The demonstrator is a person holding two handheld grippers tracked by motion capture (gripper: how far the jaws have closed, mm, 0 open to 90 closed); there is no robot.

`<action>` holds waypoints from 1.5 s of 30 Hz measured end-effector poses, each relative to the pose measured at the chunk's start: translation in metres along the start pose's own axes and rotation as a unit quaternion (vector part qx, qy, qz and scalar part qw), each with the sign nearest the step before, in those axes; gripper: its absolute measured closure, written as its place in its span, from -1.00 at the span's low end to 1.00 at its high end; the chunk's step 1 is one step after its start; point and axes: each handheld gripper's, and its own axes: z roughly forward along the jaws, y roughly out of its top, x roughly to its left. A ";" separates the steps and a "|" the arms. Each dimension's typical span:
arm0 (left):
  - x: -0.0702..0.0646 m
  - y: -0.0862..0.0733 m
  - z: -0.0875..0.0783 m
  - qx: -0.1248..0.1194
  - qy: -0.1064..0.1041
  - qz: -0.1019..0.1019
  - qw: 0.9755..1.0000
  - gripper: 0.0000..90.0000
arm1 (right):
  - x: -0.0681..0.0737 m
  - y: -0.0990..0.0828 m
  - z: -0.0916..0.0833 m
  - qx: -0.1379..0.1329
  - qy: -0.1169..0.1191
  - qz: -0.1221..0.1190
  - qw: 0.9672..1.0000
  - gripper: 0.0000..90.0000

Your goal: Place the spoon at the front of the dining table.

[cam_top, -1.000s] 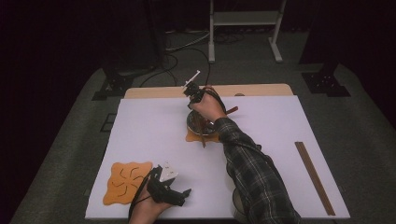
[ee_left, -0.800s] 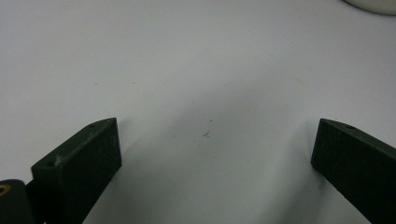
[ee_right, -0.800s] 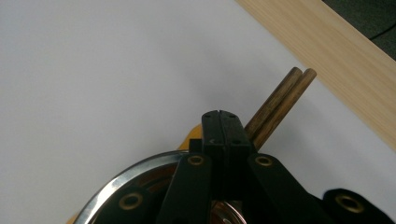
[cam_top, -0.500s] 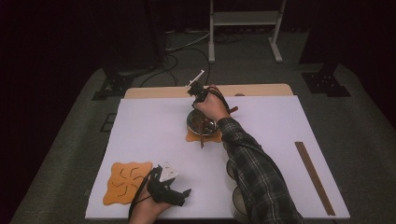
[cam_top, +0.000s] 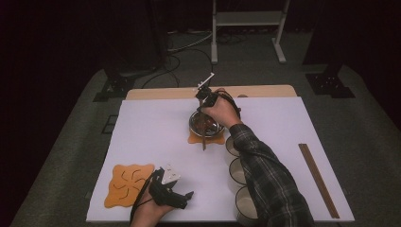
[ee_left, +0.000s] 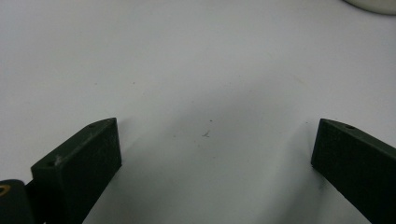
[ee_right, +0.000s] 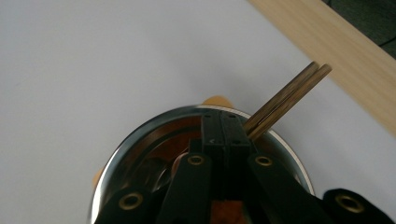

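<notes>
A steel bowl (cam_top: 205,125) (ee_right: 140,154) stands on a small orange mat (cam_top: 213,140) near the middle of the white table. My right gripper (cam_top: 203,112) (ee_right: 223,125) hangs over the bowl, shut on a pair of dark wooden chopsticks (cam_top: 204,142) (ee_right: 289,93) that slant out past the bowl's rim. Near the front edge my left gripper (cam_top: 185,196) (ee_left: 215,154) rests low over the bare white surface. Its jaws stand wide open with nothing between them. A second, larger orange mat (cam_top: 128,184) lies just left of it.
Three white cups (cam_top: 239,171) stand in a row along my right forearm; one rim (ee_left: 373,4) reaches the left gripper view's top corner. Another pair of chopsticks (cam_top: 318,179) lies near the table's right edge. A wooden strip (cam_top: 161,93) (ee_right: 336,51) borders the far side.
My right hand has shifted a little to the right above the bowl, the chopsticks still in its grip. The left hand and gripper have stayed where they were.
</notes>
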 end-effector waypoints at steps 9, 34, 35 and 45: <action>0.000 0.000 0.000 0.001 0.000 0.001 1.000 -0.99 | 0.018 -0.030 -0.027 -0.003 0.029 -0.028 0.999 0.99; 0.000 0.000 0.000 0.003 -0.001 0.001 1.000 -0.99 | 0.056 -0.077 -0.049 -0.001 0.112 -0.077 0.991 0.99; 0.000 0.000 0.000 0.003 -0.001 0.001 1.000 -0.99 | 0.057 -0.078 -0.050 -0.001 0.116 -0.081 0.990 0.99; 0.000 0.000 0.000 0.003 -0.002 0.001 1.000 -0.99 | 0.070 -0.082 -0.048 0.018 0.140 -0.111 0.984 0.99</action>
